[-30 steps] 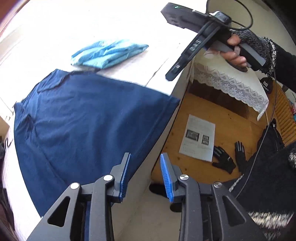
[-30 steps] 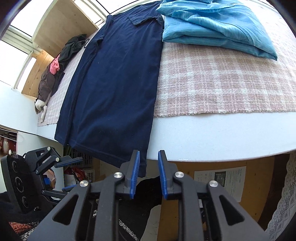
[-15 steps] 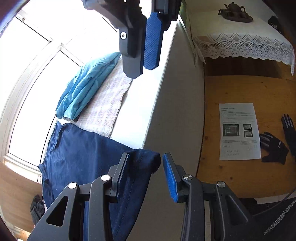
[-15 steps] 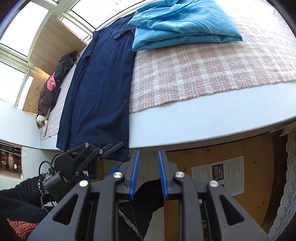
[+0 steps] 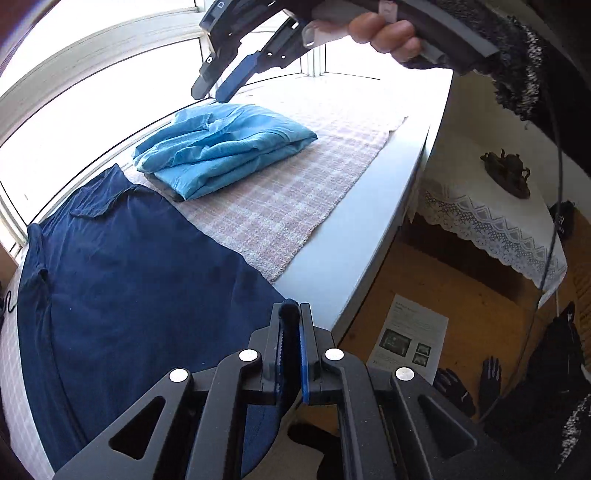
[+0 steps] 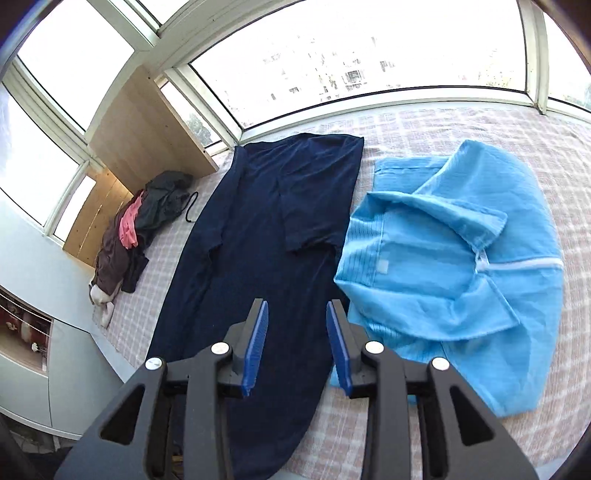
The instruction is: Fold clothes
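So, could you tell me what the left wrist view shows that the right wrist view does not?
Only the left wrist view shows the left gripper shut on the navy shirt's hem at the table edge, the hand holding the right gripper above, and the floor with a paper sheet. Only the right wrist view shows the clothes pile by the window. Both show the navy shirt, the folded light-blue garment and the checked cloth.
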